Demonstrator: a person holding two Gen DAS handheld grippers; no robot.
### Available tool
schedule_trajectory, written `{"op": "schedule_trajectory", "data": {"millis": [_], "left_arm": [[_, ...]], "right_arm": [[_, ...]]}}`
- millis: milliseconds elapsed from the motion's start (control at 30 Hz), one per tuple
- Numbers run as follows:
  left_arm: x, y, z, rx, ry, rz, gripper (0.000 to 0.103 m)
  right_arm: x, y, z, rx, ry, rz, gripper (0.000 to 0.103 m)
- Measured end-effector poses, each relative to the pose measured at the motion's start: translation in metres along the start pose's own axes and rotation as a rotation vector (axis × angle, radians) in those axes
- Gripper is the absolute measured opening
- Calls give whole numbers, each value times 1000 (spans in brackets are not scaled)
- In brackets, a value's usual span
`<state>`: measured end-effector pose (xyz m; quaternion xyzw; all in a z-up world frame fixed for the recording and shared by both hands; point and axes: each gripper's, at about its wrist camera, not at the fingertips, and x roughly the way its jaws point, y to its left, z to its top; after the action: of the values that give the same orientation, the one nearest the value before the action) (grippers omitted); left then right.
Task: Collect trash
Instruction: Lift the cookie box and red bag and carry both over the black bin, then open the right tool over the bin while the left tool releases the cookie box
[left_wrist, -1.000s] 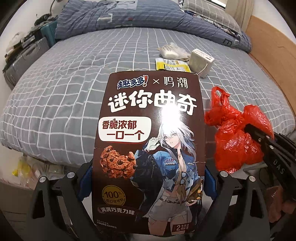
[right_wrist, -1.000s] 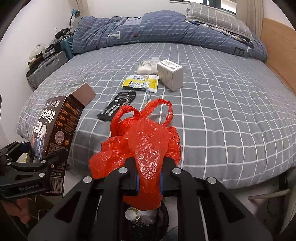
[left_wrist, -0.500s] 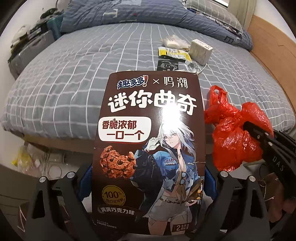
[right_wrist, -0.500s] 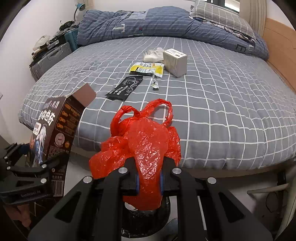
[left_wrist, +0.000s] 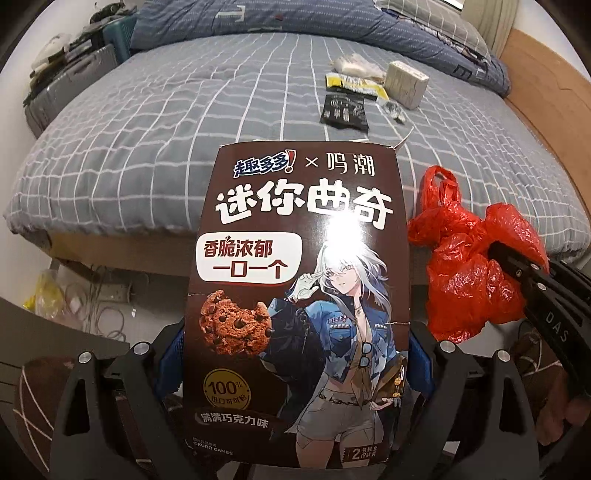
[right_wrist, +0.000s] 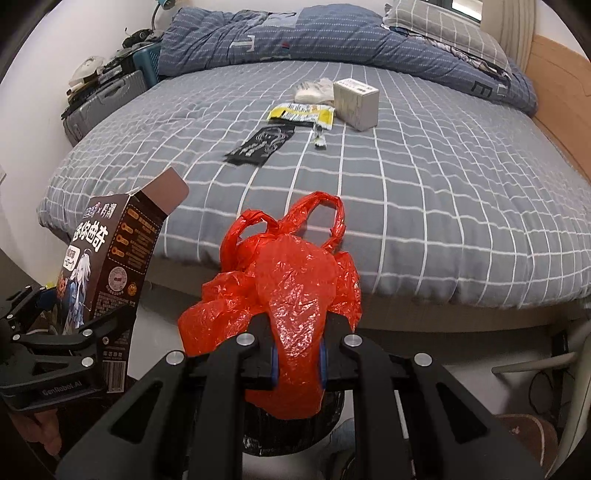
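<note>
My left gripper (left_wrist: 295, 354) is shut on a brown cookie box (left_wrist: 299, 295) with its top flap open, held upright off the bed's near edge; it also shows in the right wrist view (right_wrist: 107, 266). My right gripper (right_wrist: 297, 360) is shut on a crumpled red plastic bag (right_wrist: 288, 295), seen in the left wrist view (left_wrist: 472, 273) to the right of the box. On the grey checked bed (right_wrist: 424, 177) lie a black wrapper (right_wrist: 262, 144), a yellow wrapper (right_wrist: 303, 112), a small clear wrapper (right_wrist: 319, 139), a white crumpled bag (right_wrist: 314, 90) and a white carton (right_wrist: 356, 99).
A dark round bin (right_wrist: 295, 424) sits on the floor right under the red bag. A folded blue duvet (right_wrist: 295, 33) and pillow lie at the bed's far end. Suitcases (right_wrist: 107, 103) stand left of the bed. Cables and a power strip (left_wrist: 99, 295) lie on the floor.
Both grippers have drawn back and lifted from the bed with the box and the bag still held. The black wrapper has come into the left wrist view.
</note>
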<state>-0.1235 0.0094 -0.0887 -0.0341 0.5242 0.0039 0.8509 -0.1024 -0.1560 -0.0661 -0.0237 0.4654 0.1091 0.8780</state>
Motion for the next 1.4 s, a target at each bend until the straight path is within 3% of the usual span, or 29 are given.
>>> {"op": "schedule_trajectory", "data": {"millis": [533, 1033, 1200, 1400], "left_arm": [[30, 15, -31, -22, 106, 5, 90], [74, 40, -32, -63, 194, 25, 90], [74, 41, -34, -74, 208, 30, 90], [73, 43, -31, -75, 211, 32, 90]], "right_arm": [[36, 8, -34, 9, 141, 4, 14], [87, 28, -35, -23, 242, 23, 16], [97, 38, -39, -56, 266, 29, 24], [102, 43, -41, -76, 266, 22, 44]]}}
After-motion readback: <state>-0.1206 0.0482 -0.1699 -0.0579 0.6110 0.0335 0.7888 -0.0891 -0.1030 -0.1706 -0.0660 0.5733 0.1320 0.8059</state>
